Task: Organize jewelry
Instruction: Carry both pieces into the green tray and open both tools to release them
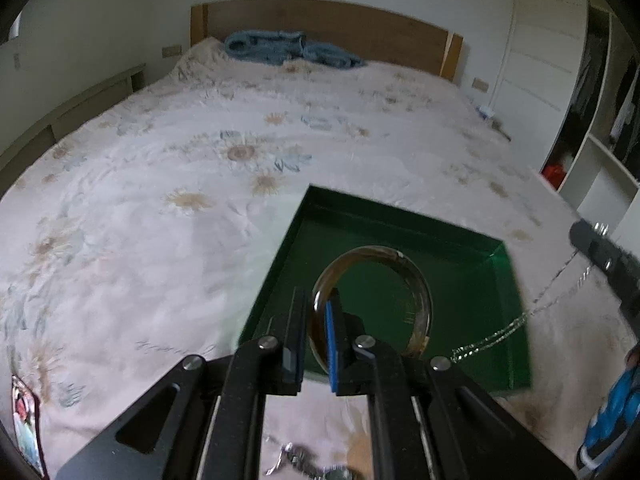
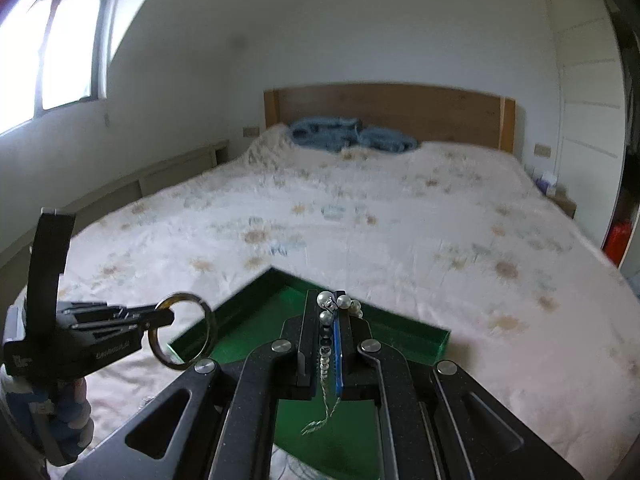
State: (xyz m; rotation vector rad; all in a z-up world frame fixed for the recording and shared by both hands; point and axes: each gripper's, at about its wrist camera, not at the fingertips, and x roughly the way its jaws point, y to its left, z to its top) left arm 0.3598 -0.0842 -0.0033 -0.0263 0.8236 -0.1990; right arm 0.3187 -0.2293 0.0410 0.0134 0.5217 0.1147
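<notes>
My left gripper (image 1: 318, 300) is shut on a brownish round bangle (image 1: 416, 276) and holds it over the open green box (image 1: 460, 236) on the bed. The left gripper (image 2: 170, 314) and the bangle (image 2: 210, 320) also show in the right wrist view, at the box's left edge. My right gripper (image 2: 330, 298) is shut on a pearl necklace (image 2: 332, 304) whose silver chain (image 2: 322, 412) hangs down above the green box (image 2: 404, 328). In the left wrist view the right gripper (image 1: 588, 234) is at the right edge, and the chain (image 1: 516, 324) dangles from it toward the box.
The bed (image 1: 200, 152) has a pale floral cover and a wooden headboard (image 1: 340, 20). A blue blanket (image 1: 280, 48) lies near the headboard. More jewelry (image 1: 316, 464) lies on the cover below my left gripper. A wardrobe (image 1: 592, 128) stands at the right.
</notes>
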